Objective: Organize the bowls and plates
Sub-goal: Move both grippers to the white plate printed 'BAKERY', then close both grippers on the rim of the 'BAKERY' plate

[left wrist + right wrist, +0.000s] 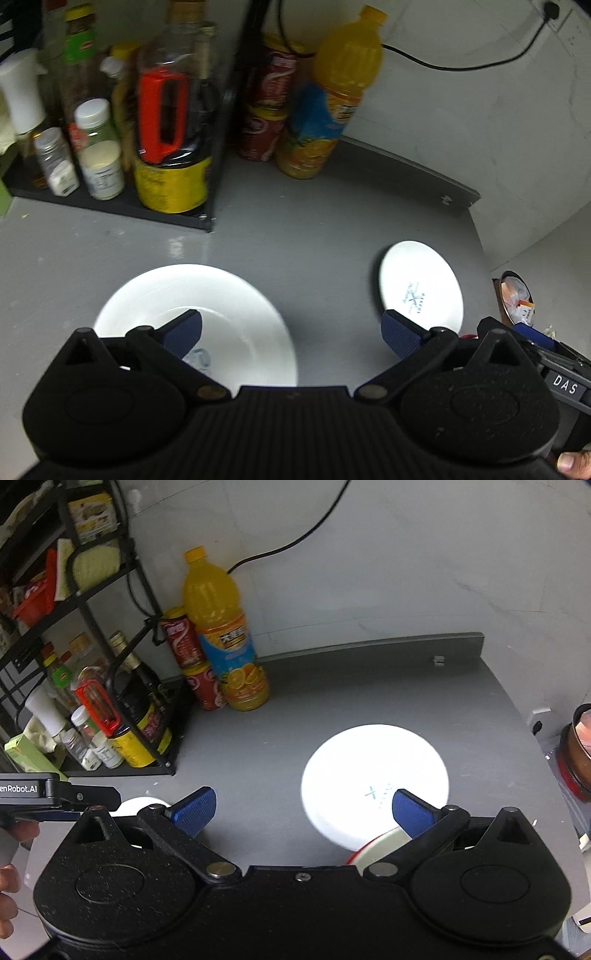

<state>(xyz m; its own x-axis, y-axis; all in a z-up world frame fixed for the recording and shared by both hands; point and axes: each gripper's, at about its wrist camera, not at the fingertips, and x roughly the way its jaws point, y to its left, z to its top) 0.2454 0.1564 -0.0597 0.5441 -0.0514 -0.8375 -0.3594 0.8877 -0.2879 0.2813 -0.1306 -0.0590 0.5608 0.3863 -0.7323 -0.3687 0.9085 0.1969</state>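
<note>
The grey table (280, 746) fills both views, its back edge against a pale wall (406, 572) where a black cable (295, 542) runs.

At the table's back left stands a black rack (122, 602), its shelves packed with jars, bottles and packets too blurred to read.

Just right of the rack is an orange juice bottle (221, 635) with a yellow cap, upright, with two red cans (192, 664) stacked one on the other touching its left side.

A large white plate (207, 317), with a faint blue mark near its middle, lies flat on the near left of the table, under the left tool (291, 332).

A smaller white plate (373, 779) with a small blue print lies flat to the right, well apart from the large one; the right tool (303, 808) hovers over its near left edge.

A white dish with a red rim (373, 849) shows just beneath the right tool's right finger, touching or overlapping the small plate's near edge; I cannot tell which.

Both tools have their blue-padded fingers spread wide, holding nothing. The left tool's left finger (184, 328) sits above the large plate's hollow, its right finger close to the small plate's edge.

A brown pot (580, 746) stands beyond the table's right edge.
</note>
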